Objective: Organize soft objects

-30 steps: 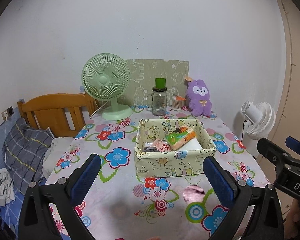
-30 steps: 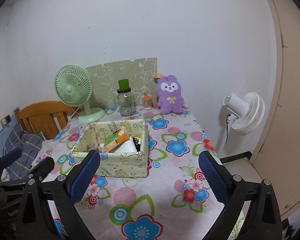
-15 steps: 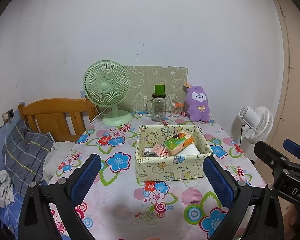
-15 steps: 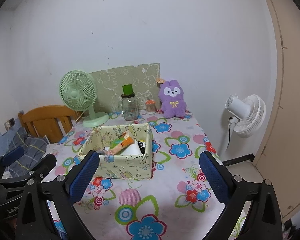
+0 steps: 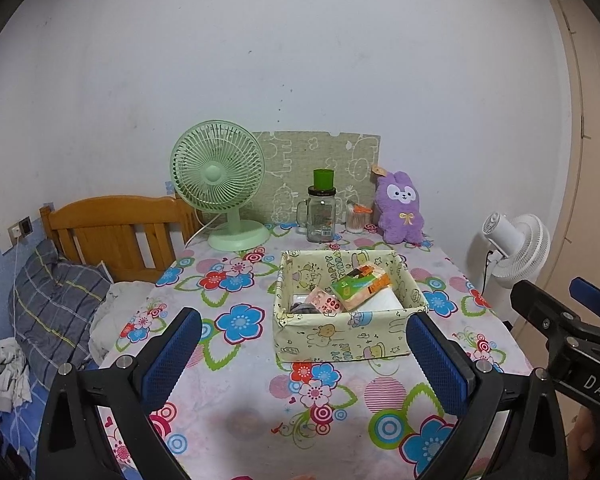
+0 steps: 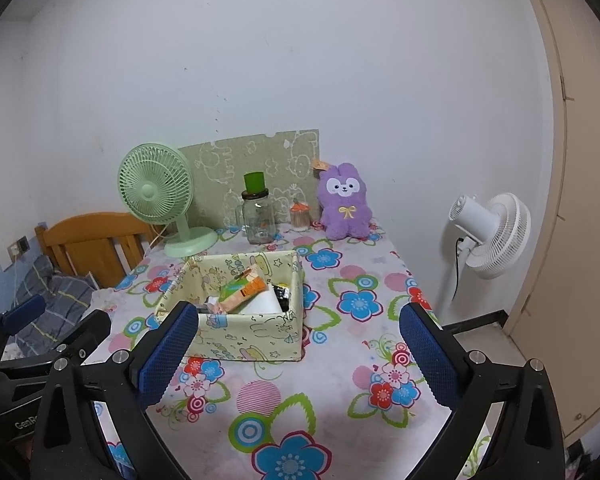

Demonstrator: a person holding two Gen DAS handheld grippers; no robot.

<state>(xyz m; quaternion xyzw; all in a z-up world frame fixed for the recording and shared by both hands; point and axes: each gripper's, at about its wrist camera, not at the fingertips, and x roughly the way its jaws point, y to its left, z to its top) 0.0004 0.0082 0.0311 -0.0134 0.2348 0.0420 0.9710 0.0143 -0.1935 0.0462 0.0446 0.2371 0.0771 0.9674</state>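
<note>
fabric storage box (image 5: 346,332) with soft packets (image 5: 360,286), mid floral tablecloth (image 5: 236,392); sits beyond both claws, apart from each. left gripper (image 5: 304,354): jaws spread wide, holding nothing. right gripper (image 6: 300,350): jaws spread wide, holding nothing. purple plush rabbit (image 6: 343,206) upright at far edge.

Setting: a home, bedroom corner.
Bed: wooden headboard (image 5: 116,232) at 9 o'clock, with a plaid pillow (image 5: 52,304) and crumpled bedding beside the table.
Table: floral tablecloth (image 5: 236,360), pushed against a plain white wall.
Household items: green desk fan (image 5: 220,184) at 11 o'clock; glass jar mug (image 5: 320,216) at 12 o'clock; purple plush rabbit (image 5: 400,208) at 1 o'clock.
Storage: cartoon-print fabric box (image 5: 340,336) mid-table, holding small packets.
Floor: white standing fan (image 6: 488,236) at 3 o'clock, plugged in.
Fittings: wall socket (image 5: 20,228) by the bed; beige door (image 6: 580,200) at right.
</note>
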